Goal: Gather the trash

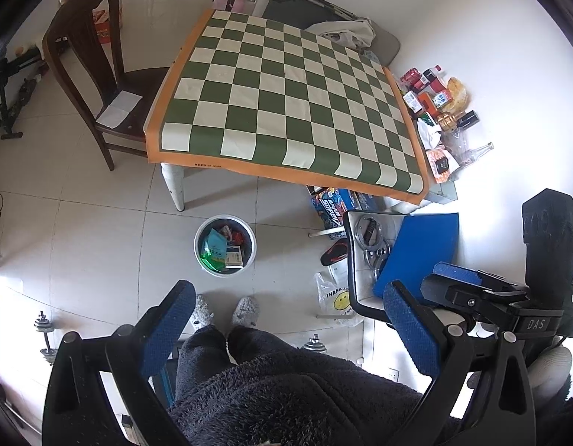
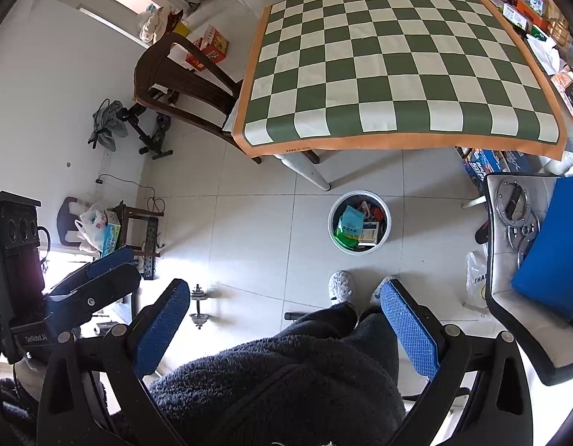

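Note:
A white trash bucket (image 1: 225, 246) stands on the floor in front of the table; it holds a green packet, a small box and other wrappers. It also shows in the right wrist view (image 2: 359, 222). The table (image 1: 286, 111) carries a green and white checkered cloth with an orange border (image 2: 398, 59). My left gripper (image 1: 290, 319) is open and empty, held high above my legs. My right gripper (image 2: 286, 316) is open and empty too, at the same height. The right gripper's body shows at the right of the left wrist view (image 1: 509, 297).
Boxes, cans and a glass bottle (image 1: 440, 111) lie beside the table's right edge. A dark wooden chair (image 1: 97, 74) stands left of the table. An office chair (image 1: 398, 260) with a blue board and metal rings is at right. A dumbbell (image 2: 199, 306) and plastic bag (image 1: 336, 303) lie on the floor.

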`<state>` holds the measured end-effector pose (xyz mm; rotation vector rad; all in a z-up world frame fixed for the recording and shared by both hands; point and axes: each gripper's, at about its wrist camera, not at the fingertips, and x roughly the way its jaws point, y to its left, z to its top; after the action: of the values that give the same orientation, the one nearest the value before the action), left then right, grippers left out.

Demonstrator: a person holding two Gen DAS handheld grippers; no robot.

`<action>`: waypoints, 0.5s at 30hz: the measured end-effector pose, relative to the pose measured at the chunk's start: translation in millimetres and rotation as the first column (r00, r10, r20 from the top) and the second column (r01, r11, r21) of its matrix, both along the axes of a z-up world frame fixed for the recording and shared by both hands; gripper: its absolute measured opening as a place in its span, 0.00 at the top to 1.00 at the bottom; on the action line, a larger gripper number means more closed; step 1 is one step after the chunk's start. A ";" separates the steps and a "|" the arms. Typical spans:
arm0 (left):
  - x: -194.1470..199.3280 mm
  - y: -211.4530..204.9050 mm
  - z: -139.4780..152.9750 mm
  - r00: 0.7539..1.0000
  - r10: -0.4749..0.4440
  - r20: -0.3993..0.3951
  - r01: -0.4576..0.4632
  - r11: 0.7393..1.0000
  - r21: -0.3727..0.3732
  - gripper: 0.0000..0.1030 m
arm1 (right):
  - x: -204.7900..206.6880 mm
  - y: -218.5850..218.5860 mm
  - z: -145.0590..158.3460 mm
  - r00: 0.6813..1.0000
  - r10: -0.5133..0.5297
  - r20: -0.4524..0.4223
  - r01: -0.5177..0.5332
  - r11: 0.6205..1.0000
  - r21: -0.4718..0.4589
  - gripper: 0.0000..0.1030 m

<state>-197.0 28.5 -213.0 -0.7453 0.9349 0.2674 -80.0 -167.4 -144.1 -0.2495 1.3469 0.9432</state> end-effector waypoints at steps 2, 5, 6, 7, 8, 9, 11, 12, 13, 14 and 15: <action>0.3 0.2 0.2 1.000 0.000 -0.002 0.000 1.000 0.004 0.00 | -0.2 0.4 -0.7 1.000 0.001 0.001 -0.001 1.000 -0.002 0.00; -0.4 -3.9 -2.4 1.000 -0.007 -0.010 0.007 1.000 0.002 0.00 | -0.9 -0.6 -2.0 1.000 0.001 -0.002 -0.001 1.000 -0.009 0.00; -0.5 -5.4 -3.2 1.000 -0.009 -0.014 0.009 1.000 0.003 0.00 | -0.9 -1.1 -3.0 1.000 0.002 -0.004 -0.002 1.000 -0.012 0.00; 0.9 -5.6 -4.4 1.000 -0.012 -0.017 0.012 1.000 0.003 0.00 | -0.7 -1.4 -3.5 1.000 0.001 -0.006 -0.001 1.000 -0.014 0.00; 1.5 -6.7 -5.1 1.000 -0.017 -0.021 0.017 1.000 0.002 0.00 | -0.6 -1.7 -3.9 1.000 0.000 -0.008 0.000 1.000 -0.016 0.00; 1.9 -7.1 -5.4 1.000 -0.020 -0.024 0.020 1.000 0.002 0.00 | -0.8 -1.6 -3.7 1.000 -0.001 -0.009 0.001 1.000 -0.018 0.00; 3.4 -9.1 -5.6 0.999 -0.028 -0.028 0.028 1.000 0.002 0.00 | -0.3 -1.3 -4.3 1.000 -0.005 -0.012 0.004 1.000 -0.023 0.00; 4.5 -9.2 -5.5 0.999 -0.029 -0.028 0.029 1.000 0.002 0.00 | -0.4 -2.2 -5.1 1.000 -0.006 -0.015 0.005 1.000 -0.026 0.00; 5.3 -8.9 -5.4 0.999 -0.031 -0.027 0.031 1.000 -0.001 0.00 | 0.2 -2.3 -5.3 1.000 -0.006 -0.016 0.006 1.000 -0.027 0.00; 6.3 -9.0 -4.9 0.999 -0.031 -0.027 0.031 1.000 -0.002 0.00 | 0.4 -1.8 -5.8 1.000 -0.008 -0.017 0.007 1.000 -0.029 0.00; 6.5 -9.4 -4.5 0.999 -0.032 -0.026 0.031 1.000 -0.001 0.00 | 0.5 -1.8 -6.0 1.000 -0.008 -0.020 0.008 0.999 -0.031 0.00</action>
<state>-190.5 19.1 -217.5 -0.7289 0.9708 0.2495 -79.5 -169.2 -150.1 -0.2589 1.3806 0.9206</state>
